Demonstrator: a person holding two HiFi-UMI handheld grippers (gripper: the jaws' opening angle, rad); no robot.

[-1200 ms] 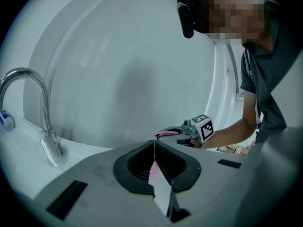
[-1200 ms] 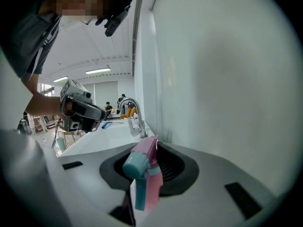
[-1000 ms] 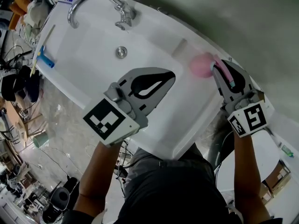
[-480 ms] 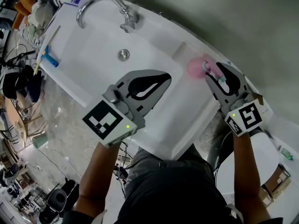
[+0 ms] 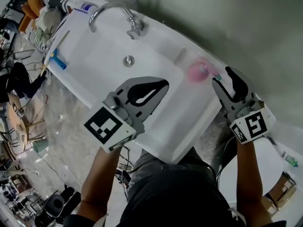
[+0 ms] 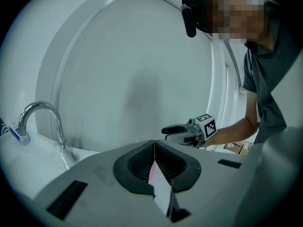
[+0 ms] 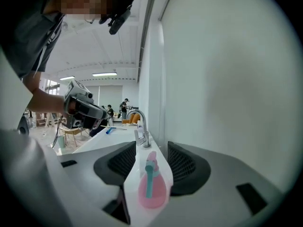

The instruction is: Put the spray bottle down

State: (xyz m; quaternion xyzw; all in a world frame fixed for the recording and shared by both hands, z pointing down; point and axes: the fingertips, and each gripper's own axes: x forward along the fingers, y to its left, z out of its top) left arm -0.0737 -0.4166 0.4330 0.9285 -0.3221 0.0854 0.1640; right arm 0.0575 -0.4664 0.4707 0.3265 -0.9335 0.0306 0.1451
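At the far left of the head view, a blue-handled tool (image 5: 55, 59) is seen lying on the rim of a white washbasin (image 5: 94, 86). A chrome faucet (image 5: 115, 12) is mounted at the basin's back edge, and a round drain (image 5: 129, 60) is set in the bowl below it.

The left gripper (image 5: 164, 83) is held over the basin's near side, with its marker cube (image 5: 110, 128) towards the person. In the left gripper view its jaws are pressed together, pad against pad, and its tips (image 6: 154, 143) are pointed towards the wall (image 6: 137, 70), with the faucet (image 6: 43, 121) to their left.

Further right, the pink spray bottle (image 5: 198, 72) is stood upright on the basin's flat back ledge, close to the wall (image 5: 227, 22), with its teal trigger turned towards the right gripper (image 5: 223, 76). That gripper is held just behind the bottle. In the right gripper view its jaws are spread wide and are opening. The spray bottle (image 7: 152, 187) is framed in the gap between them, and neither of the pads (image 7: 182, 167) is touching it. The faucet (image 7: 140, 123) is seen beyond the bottle along the same ledge.
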